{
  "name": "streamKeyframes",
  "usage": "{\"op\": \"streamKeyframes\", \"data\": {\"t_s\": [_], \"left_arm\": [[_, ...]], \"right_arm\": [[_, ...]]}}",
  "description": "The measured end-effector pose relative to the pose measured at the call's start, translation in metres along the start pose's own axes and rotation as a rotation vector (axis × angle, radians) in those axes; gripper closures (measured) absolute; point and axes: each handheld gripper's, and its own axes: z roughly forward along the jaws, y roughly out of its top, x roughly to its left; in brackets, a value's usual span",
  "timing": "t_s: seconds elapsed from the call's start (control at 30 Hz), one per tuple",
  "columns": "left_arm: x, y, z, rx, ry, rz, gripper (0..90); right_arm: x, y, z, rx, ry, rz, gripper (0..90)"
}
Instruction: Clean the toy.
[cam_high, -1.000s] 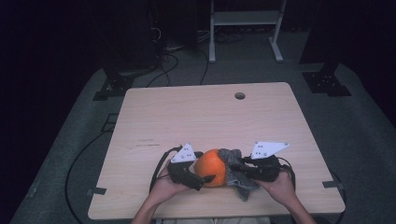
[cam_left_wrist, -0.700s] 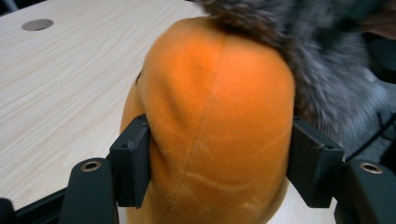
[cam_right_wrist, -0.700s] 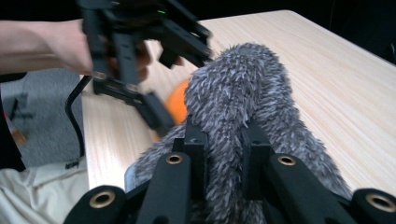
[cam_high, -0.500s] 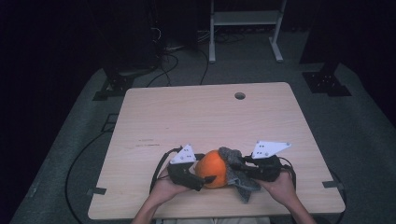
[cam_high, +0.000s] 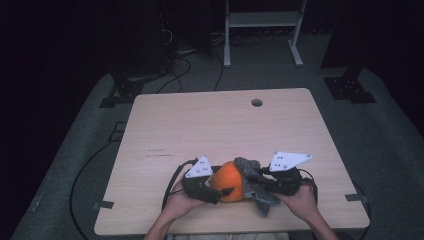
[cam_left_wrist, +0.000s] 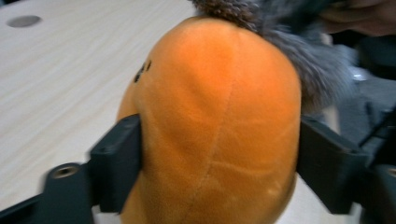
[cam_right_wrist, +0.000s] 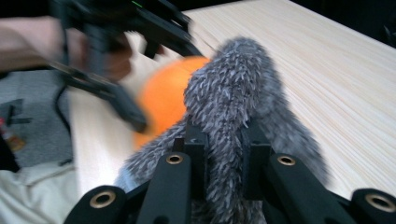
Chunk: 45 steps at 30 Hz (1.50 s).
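Left gripper: its jaws have just been closing and now press on both flanks of the orange plush toy; in the left gripper view the black pads dent the plush on either side.
Right gripper: clamped tight on the grey furry cloth; in the right gripper view the two jaws pinch a fold of it between them.
Orange plush toy: round and soft, with a seam down its middle and a small dark mark on its upper part. It sits at the near edge of the desk, between the two grippers and well apart from the hole.
Grey furry cloth: shaggy, grey-brown, draped over the top and right side of the orange plush toy, touching it, with a corner hanging down towards the near edge of the desk.
Left hand: wrapped round the gripper body just left of the orange plush toy.
Right hand: holding its gripper just right of the orange plush toy.
Desk: pale wood grain, bare behind the orange plush toy.
Hole: small, round, near the far edge, beyond the orange plush toy and a little to its right.
Cable: loops out from the left gripper, left of the orange plush toy.
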Motion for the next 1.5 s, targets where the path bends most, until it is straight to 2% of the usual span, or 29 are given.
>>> {"op": "streamKeyframes", "data": {"t_s": [0.03,0.07,0.13,0.17,0.23,0.3,0.37,0.4,0.43,0.5,0.53,0.6,0.67,0.77,0.8,0.87,0.93,1.0,1.07,1.1,1.2,1.23,1.27,1.33,1.37,1.4,1.43,1.47,1.5], "left_arm": [[-0.002,0.000,0.003,-0.006,0.004,-0.010,29.4],[-0.004,0.001,0.005,-0.001,0.008,-0.001,30.5],[-0.006,0.002,0.004,0.004,0.018,0.015,30.7],[-0.005,0.001,0.003,0.003,0.011,0.008,31.0],[-0.002,-0.001,0.001,-0.009,-0.004,-0.009,31.0],[-0.001,-0.002,0.000,-0.011,-0.034,0.002,25.5],[0.001,-0.001,0.001,-0.003,-0.052,-0.001,15.7],[0.002,-0.001,0.002,0.005,-0.056,-0.007,12.2],[0.002,-0.001,0.002,0.003,-0.051,-0.011,13.4],[-0.003,-0.002,0.004,-0.012,-0.025,0.016,22.6],[-0.005,-0.002,0.005,-0.014,-0.018,0.022,25.7],[-0.009,0.000,0.006,-0.003,-0.007,0.051,28.4],[-0.007,0.000,0.004,-0.002,-0.026,0.045,27.5],[-0.001,-0.004,0.000,-0.025,-0.104,0.015,16.5],[0.000,-0.004,-0.001,-0.031,-0.103,0.015,17.0],[-0.003,-0.004,0.000,-0.028,-0.067,0.051,28.2],[-0.005,-0.002,0.002,-0.026,-0.039,0.055,35.6],[-0.006,-0.002,0.004,-0.024,-0.027,0.056,38.2],[-0.006,-0.003,0.003,-0.017,-0.018,0.065,39.9],[-0.005,-0.004,0.002,-0.018,-0.020,0.061,40.3],[-0.004,-0.005,0.000,-0.030,-0.034,0.049,38.2],[-0.005,-0.005,0.001,-0.037,-0.046,0.043,33.8],[-0.005,-0.005,0.004,-0.036,-0.050,0.032,26.2],[-0.006,-0.003,0.010,0.003,-0.033,0.025,13.3],[-0.007,-0.002,0.012,0.014,-0.041,0.023,13.3],[-0.009,-0.003,0.013,0.009,-0.033,0.045,17.5],[-0.013,-0.003,0.012,0.013,-0.023,0.077,24.8],[-0.014,-0.003,0.011,0.025,-0.020,0.107,28.2],[-0.015,-0.004,0.010,0.025,-0.018,0.118,30.9]], "right_arm": [[0.007,0.005,0.001,-0.003,0.015,-0.024,76.2],[0.015,0.010,0.004,-0.001,0.030,-0.063,76.2],[0.022,0.015,0.009,0.028,0.001,-0.111,76.3],[0.018,0.015,0.009,0.032,-0.010,-0.112,76.3],[0.007,0.011,0.004,0.021,-0.037,-0.067,76.4],[-0.008,0.001,-0.002,0.027,-0.074,-0.017,76.4],[-0.015,-0.008,-0.005,0.032,-0.048,0.028,76.3],[-0.014,-0.010,-0.004,0.027,-0.025,0.032,76.3],[-0.012,-0.010,-0.003,0.028,-0.021,0.023,76.3],[-0.006,-0.003,-0.003,0.020,-0.010,0.005,76.3],[-0.001,0.002,-0.003,0.004,0.016,-0.015,76.2],[0.009,0.009,0.000,0.005,0.028,-0.063,76.1],[0.009,0.008,0.001,0.014,0.014,-0.068,76.2],[-0.008,-0.003,-0.002,0.007,-0.001,0.002,76.2],[-0.013,-0.007,-0.004,0.007,-0.012,0.028,76.2],[-0.014,-0.008,-0.007,0.010,-0.015,0.038,76.3],[-0.006,-0.003,-0.007,0.002,-0.003,0.003,76.3],[0.007,0.005,-0.003,0.002,0.022,-0.049,76.2],[0.015,0.010,0.003,0.023,0.013,-0.090,76.2],[0.013,0.011,0.003,0.025,0.004,-0.091,76.2],[-0.003,0.005,-0.003,0.018,-0.035,-0.035,76.3],[-0.008,0.001,-0.006,0.023,-0.047,-0.015,76.3],[-0.012,-0.003,-0.008,0.021,-0.038,0.012,76.4],[-0.008,-0.004,-0.009,0.019,-0.018,0.004,76.4],[-0.004,-0.002,-0.008,0.019,-0.005,-0.010,76.3],[0.003,0.002,-0.006,0.022,0.014,-0.031,76.3],[0.009,0.006,-0.003,0.029,0.022,-0.060,76.3],[0.014,0.010,0.000,0.041,0.021,-0.087,76.3],[0.015,0.011,0.002,0.051,0.026,-0.099,76.3]]}}
